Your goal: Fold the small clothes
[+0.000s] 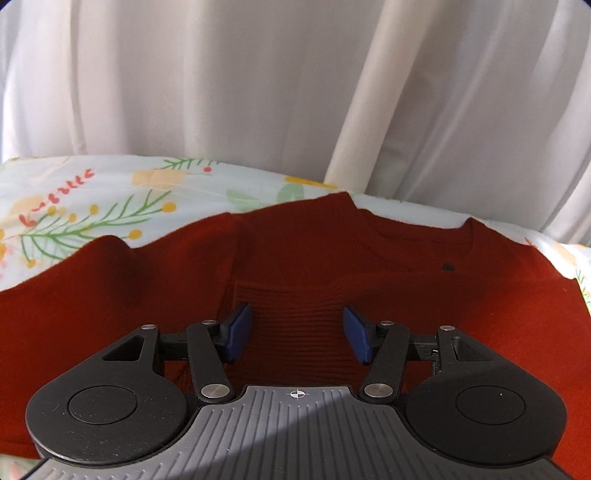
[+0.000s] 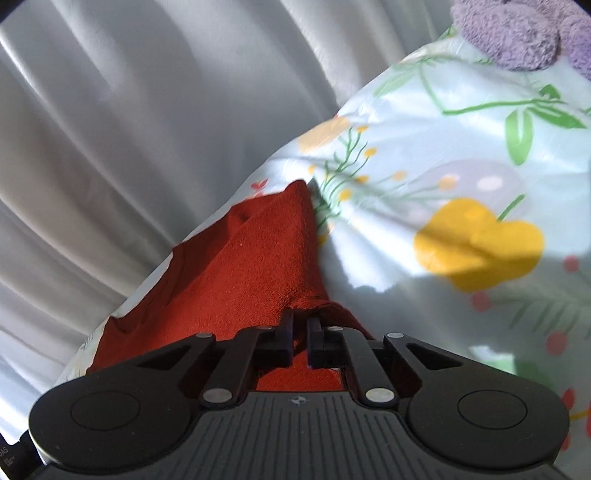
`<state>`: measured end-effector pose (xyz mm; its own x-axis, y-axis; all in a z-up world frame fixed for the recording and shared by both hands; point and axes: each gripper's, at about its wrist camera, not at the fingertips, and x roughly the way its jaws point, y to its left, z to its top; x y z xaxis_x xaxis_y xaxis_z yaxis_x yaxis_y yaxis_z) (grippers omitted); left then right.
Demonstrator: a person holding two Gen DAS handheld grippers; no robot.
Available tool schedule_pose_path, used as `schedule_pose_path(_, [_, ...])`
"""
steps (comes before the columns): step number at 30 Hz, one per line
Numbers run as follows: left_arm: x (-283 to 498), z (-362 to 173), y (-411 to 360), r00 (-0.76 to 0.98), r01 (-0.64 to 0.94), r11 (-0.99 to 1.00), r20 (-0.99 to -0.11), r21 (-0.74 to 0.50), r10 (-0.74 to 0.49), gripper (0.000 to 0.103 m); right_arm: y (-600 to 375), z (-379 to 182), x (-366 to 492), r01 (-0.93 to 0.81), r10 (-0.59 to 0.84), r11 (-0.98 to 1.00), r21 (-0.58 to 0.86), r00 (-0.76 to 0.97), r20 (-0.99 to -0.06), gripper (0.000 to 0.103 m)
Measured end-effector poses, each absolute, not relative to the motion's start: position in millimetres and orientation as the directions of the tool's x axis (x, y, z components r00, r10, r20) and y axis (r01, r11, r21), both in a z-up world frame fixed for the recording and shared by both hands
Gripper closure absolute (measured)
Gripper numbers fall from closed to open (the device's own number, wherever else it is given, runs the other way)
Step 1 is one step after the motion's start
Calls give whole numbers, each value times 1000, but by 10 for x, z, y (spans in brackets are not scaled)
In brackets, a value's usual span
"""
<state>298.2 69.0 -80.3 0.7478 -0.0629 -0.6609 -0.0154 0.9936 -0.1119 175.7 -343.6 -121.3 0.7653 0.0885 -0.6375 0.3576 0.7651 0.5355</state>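
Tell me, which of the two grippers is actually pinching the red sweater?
The right gripper: its jaws are shut on a bunched fold of the red sweater. The left gripper hovers open above it.

Both views show fisheye bending, with dark corners at the frame edges. Left wrist view: soft, even daylight through the white curtain [image 1: 221, 81]; image sharp. Right wrist view: hard sunlight on the floral sheet [image 2: 461, 155], with sharp-edged shadow across its lower part. Slight blur on the sheet print and the purple plush item [image 2: 517, 33].
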Motion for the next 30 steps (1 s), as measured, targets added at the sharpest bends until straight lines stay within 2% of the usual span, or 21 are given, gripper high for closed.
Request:
schedule_pose_path(4, [2949,-806,677,749,10,999,-661,-45,-37,43,-3465,-1237,1770,344,94,777,527,764,-639,99])
schedule_pose_path(6, [2935,-783,732,741,6,999,-670,-53,-40,43,-3410,-1155,1741,325,120,796,511,742,-659,92])
schedule_pose_path(8, [2908,-770,807,732,-4,998,-680,-62,-40,44,-3314,-1009,1636,276,142,821,501,750,-646,79])
schedule_pose_path(10, [2877,-769,872,727,1,996,-684,-91,-63,45,-3215,-878,1559,218,163,851,477,754,-636,74])
schedule_pose_path(15, [2949,-817,793,729,12,998,-683,-62,-51,47,-2911,-796,1726,111,159,926,361,753,-639,74])
schedule_pose_path(17, [3011,-842,755,736,17,999,-676,-40,-39,43,-2762,-867,1902,75,157,947,311,737,-657,74])
schedule_pose_path(20, [3101,-848,770,733,4,999,-680,-48,-36,41,-2489,-1036,2136,17,104,986,166,711,-695,75])
schedule_pose_path(24, [3147,-884,767,748,16,999,-662,-35,-35,37,-2343,-1183,2214,-22,15,1000,-4,765,-643,74])
schedule_pose_path(28, [3123,-899,784,755,11,999,-654,-50,-41,32,-2384,-1198,2245,-8,3,1000,-5,780,-625,70])
schedule_pose_path(29, [3108,-875,786,746,1,998,-665,-64,-44,29,-2375,-1198,2243,-11,3,1000,-9,781,-624,69])
schedule_pose_path(30, [3082,-849,789,733,-5,996,-678,-88,-56,21,-2368,-1195,2232,-12,-1,1000,-16,781,-625,69])
